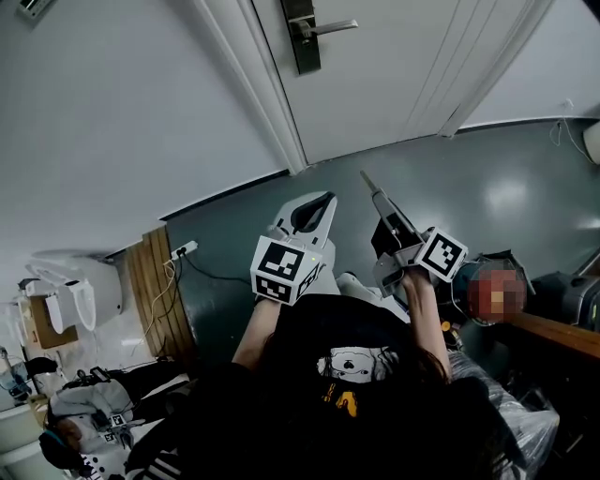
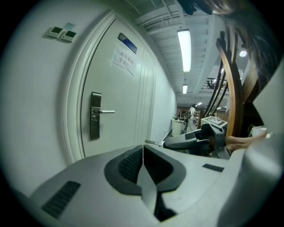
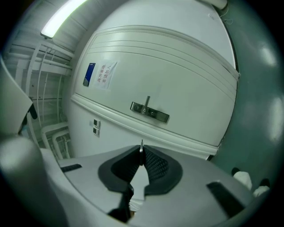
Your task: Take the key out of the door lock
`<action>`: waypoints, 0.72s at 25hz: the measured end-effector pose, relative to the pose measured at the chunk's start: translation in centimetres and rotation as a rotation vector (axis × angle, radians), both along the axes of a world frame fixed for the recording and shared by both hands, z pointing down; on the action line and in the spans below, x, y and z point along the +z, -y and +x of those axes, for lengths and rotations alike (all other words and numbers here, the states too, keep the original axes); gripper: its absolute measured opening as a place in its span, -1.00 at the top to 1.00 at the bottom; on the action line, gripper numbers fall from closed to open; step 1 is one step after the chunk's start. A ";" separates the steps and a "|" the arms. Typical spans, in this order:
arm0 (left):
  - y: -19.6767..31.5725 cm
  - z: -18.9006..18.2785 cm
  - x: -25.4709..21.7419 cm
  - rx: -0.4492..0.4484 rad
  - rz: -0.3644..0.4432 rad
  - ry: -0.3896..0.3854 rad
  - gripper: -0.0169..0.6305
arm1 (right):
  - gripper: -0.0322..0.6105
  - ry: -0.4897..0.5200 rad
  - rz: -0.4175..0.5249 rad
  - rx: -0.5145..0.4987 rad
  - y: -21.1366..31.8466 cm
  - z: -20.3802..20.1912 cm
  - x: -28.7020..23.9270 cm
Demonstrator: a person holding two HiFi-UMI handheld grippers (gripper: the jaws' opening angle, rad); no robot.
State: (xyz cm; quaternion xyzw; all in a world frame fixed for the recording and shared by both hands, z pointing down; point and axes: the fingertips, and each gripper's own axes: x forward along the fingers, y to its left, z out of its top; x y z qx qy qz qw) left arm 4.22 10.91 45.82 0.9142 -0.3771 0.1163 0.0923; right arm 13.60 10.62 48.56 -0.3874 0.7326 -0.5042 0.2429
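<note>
The white door carries a dark metal lock plate (image 1: 303, 37) with a lever handle (image 1: 330, 27). It also shows in the left gripper view, where the lock plate (image 2: 95, 115) is far ahead, and in the right gripper view, where the lock plate (image 3: 149, 112) lies sideways. My right gripper (image 1: 373, 187) is held well back from the door, above the grey floor. It is shut on a thin metal key (image 3: 141, 147) whose tip pokes out between the pads. My left gripper (image 1: 322, 202) hangs beside it, shut and with nothing in it (image 2: 143, 148).
A paper sign (image 2: 124, 60) is stuck on the door and wall switches (image 2: 62, 33) sit left of the frame. A wooden panel (image 1: 155, 291) and a power strip (image 1: 185, 248) stand by the left wall. A person's clothed body (image 1: 356, 375) fills the foreground. Dark equipment (image 1: 562, 300) is at the right.
</note>
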 end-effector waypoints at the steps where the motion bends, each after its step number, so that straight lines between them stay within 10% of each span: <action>1: 0.0 0.0 0.0 -0.001 -0.001 0.000 0.92 | 0.84 -0.003 0.004 -0.006 0.0 -0.1 0.0; 18: -0.6 0.2 -0.4 -0.008 0.014 -0.004 0.92 | 0.84 -0.014 0.043 -0.028 -0.6 -0.1 -0.9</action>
